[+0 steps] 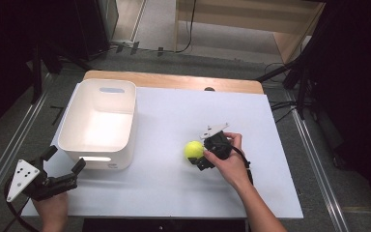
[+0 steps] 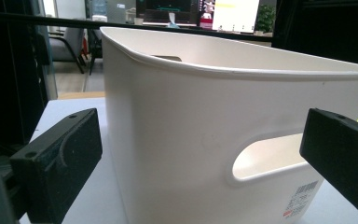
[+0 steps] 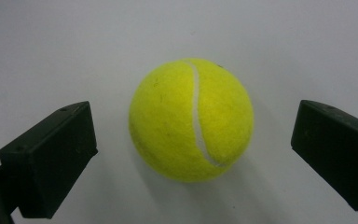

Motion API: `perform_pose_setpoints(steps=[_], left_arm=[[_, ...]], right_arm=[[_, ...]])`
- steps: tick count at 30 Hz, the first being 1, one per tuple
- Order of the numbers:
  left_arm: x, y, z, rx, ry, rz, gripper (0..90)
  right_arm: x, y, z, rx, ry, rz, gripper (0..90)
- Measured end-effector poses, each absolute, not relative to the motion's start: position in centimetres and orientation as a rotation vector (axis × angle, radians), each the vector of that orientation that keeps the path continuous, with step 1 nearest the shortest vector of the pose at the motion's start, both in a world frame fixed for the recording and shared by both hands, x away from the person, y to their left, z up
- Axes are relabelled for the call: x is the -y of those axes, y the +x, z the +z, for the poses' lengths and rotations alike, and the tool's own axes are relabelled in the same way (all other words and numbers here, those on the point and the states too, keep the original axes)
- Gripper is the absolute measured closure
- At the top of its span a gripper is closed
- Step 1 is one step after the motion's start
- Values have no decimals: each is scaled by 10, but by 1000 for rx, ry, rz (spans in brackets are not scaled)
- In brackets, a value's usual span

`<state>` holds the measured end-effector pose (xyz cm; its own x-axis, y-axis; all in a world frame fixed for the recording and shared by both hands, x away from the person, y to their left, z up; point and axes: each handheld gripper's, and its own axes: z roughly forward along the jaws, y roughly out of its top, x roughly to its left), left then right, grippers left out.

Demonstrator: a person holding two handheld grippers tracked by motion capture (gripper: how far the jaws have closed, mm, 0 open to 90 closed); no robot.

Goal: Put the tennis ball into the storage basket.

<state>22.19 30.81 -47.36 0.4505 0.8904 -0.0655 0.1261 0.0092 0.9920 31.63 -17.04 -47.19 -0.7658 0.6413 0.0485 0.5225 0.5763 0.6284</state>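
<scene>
My right gripper [image 3: 193, 140] has matt black plastic jaws either side of a fuzzy yellow felt ball [image 3: 191, 119], on the smooth matt white table [image 1: 174, 183], whose far edge is wood, beside a smooth, faintly glossy white plastic bin [image 2: 177, 140].

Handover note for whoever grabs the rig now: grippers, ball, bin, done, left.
Right gripper: open, jaws either side of the ball, not touching it.
Left gripper: open, holds nothing, at the table's near left corner, facing the bin.
Ball: on the white table, right of the bin.
Bin: upright at the table's left; what shows of its inside is empty.
Done: right gripper lined up on the ball.
Left: probably close on the ball, lift, drop it in the bin.
</scene>
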Motion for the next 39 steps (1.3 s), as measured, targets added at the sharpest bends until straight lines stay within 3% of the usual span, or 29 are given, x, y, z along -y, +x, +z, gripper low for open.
perform_pose_setpoints(steps=[3, 5, 39], left_arm=[[-308, 222, -474, -954, 1455, 768, 0], [-308, 222, -474, -954, 1454, 768, 0], [-308, 222, -474, -952, 1454, 766, 0]], right_arm=[[168, 317, -473, -2633, 968, 956, 0], [167, 317, -474, -2627, 957, 949, 114], [154, 324, -483, -2648, 974, 843, 158]])
